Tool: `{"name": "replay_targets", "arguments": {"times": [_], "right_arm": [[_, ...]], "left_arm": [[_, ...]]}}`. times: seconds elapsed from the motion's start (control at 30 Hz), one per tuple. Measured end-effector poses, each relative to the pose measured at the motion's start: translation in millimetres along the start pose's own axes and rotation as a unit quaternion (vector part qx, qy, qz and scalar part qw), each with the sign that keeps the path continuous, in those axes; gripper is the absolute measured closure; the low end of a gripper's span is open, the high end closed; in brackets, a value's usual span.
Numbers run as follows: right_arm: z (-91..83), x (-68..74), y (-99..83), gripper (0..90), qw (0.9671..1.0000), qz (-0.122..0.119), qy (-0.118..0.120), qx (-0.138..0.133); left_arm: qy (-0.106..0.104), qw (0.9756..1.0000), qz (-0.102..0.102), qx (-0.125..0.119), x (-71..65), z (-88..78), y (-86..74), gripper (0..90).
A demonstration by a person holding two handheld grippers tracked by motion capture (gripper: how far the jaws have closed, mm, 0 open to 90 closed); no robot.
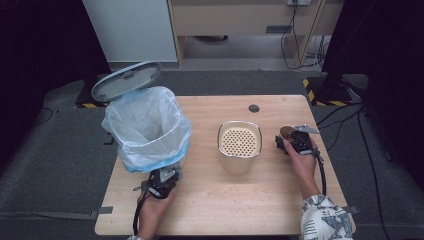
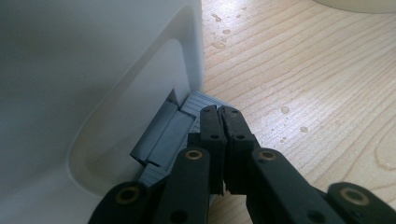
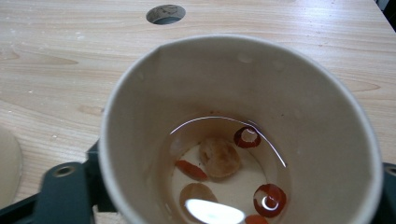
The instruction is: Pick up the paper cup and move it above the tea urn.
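A paper cup [image 3: 233, 93] holds clear liquid with red slices and brown food bits. My right gripper [image 1: 291, 136] is shut on it at the table's right side, one black finger [image 3: 65, 191] against the cup's left wall. A white pedal bin [image 1: 150, 125] lined with a pale blue bag stands at the left, its grey lid [image 1: 126, 80] raised. My left gripper [image 2: 222, 112] is shut with nothing between its jaws, and its tips rest on the bin's grey pedal [image 2: 163, 135]. A beige container [image 1: 239, 145] with a perforated strainer top stands between the two grippers.
The wooden table [image 1: 225, 200] has a round cable hole [image 1: 254, 108] at the back. Water drops dot the wood near the bin [image 2: 285, 109]. Dark screens stand left and right of the table, with cables on the floor to the right.
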State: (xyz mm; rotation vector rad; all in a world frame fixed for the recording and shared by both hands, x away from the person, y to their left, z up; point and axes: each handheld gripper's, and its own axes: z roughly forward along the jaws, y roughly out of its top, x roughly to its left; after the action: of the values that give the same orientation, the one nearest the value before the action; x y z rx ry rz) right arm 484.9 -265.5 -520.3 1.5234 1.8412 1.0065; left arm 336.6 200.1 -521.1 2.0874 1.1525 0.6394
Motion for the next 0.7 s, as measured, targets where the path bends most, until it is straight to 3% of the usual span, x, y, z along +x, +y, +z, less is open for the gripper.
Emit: {"name": "replay_targets", "arguments": {"times": [0.33,0.7], "right_arm": [[-5.4,-3.0,1.7,30.9,0.9997,-0.017,0.015,-0.006],[-38.0,-5.7,26.4,32.6,0.9971,-0.061,0.036,-0.028]], "left_arm": [[0.000,1.0000,-0.001,0.000,0.1,0.0,-0.1,87.4],[-0.002,1.0000,-0.003,-0.003,0.7,0.3,-0.5,87.4]]}}
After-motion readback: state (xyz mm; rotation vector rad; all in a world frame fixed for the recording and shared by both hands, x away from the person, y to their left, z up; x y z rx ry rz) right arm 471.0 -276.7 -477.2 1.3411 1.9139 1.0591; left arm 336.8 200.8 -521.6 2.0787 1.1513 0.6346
